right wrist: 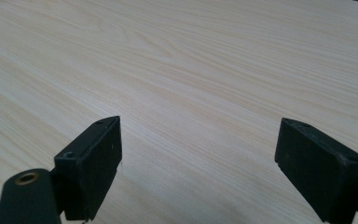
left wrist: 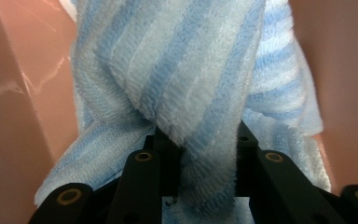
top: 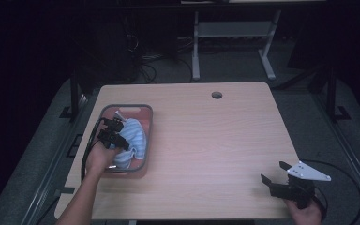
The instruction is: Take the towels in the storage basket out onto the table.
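Note:
A blue and white striped towel [top: 132,137] lies bunched in a pink bin [top: 143,110] at the table's left. My left gripper [top: 114,133] is down in the bin, shut on a fold of the striped towel [left wrist: 191,88], which fills the space between its jaws. The bin's pink walls [left wrist: 23,93] rise on both sides. Near the front right corner of the table, my right gripper [top: 274,172] hovers low and open, with bare wood between its fingers [right wrist: 98,154].
The light wooden table [top: 215,140] has a round cable hole [top: 216,95] near its far edge. A white desk frame [top: 234,33] and cables stand on the dark floor beyond.

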